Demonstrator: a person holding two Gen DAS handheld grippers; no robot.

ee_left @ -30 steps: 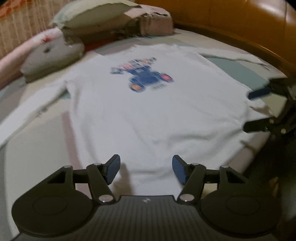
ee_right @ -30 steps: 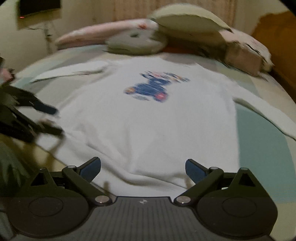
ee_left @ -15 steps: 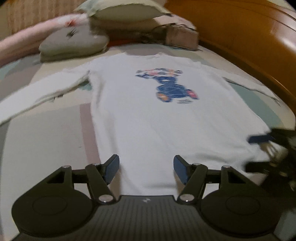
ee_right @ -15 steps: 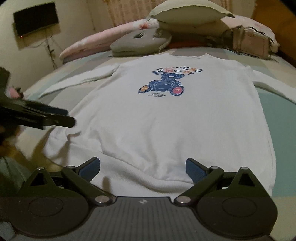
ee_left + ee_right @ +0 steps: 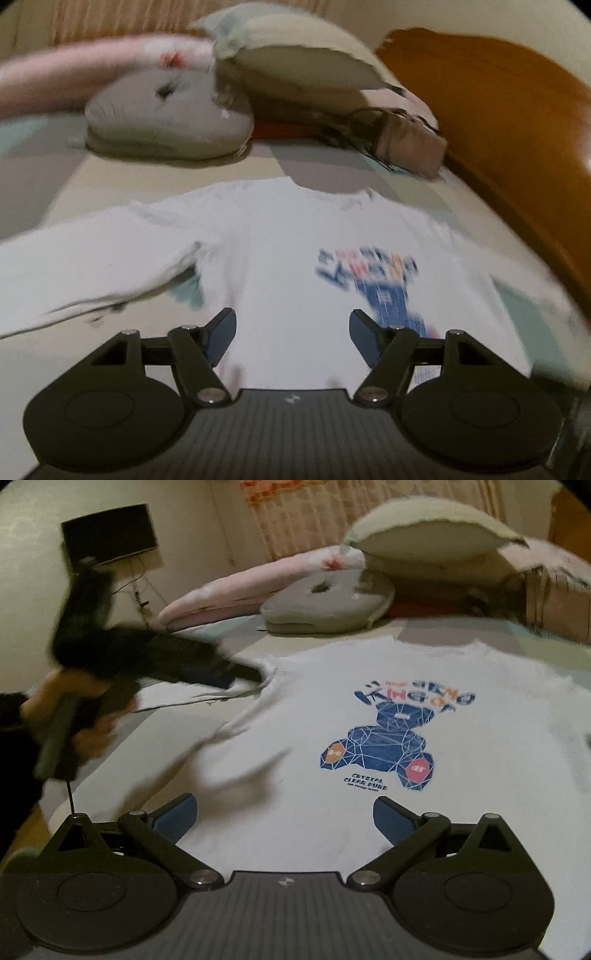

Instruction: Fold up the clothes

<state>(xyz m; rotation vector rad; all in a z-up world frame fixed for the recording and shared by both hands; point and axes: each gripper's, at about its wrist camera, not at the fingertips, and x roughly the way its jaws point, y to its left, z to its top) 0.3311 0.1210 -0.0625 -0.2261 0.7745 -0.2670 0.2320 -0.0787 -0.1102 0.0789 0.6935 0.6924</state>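
Currently shirt [image 5: 332, 716] lies flat on bed [image 5: 122, 184], under both tongs. Left tongs [image 5: 291, 334] just widened, nothing between; right tongs [image 5: 284, 818] agape, empty.

bed [image 5: 236, 653] | wooden headboard [image 5: 498, 122] | pillows [image 5: 325, 602] | curtain [image 5: 369, 517] | cream wall [image 5: 192, 524]

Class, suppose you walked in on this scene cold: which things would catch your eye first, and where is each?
First, the white sweatshirt spread flat on the bed, a blue bear print on its chest. Beyond its collar sit piled pillows. At the left, a blurred left hand-held gripper reaches over the sleeve.
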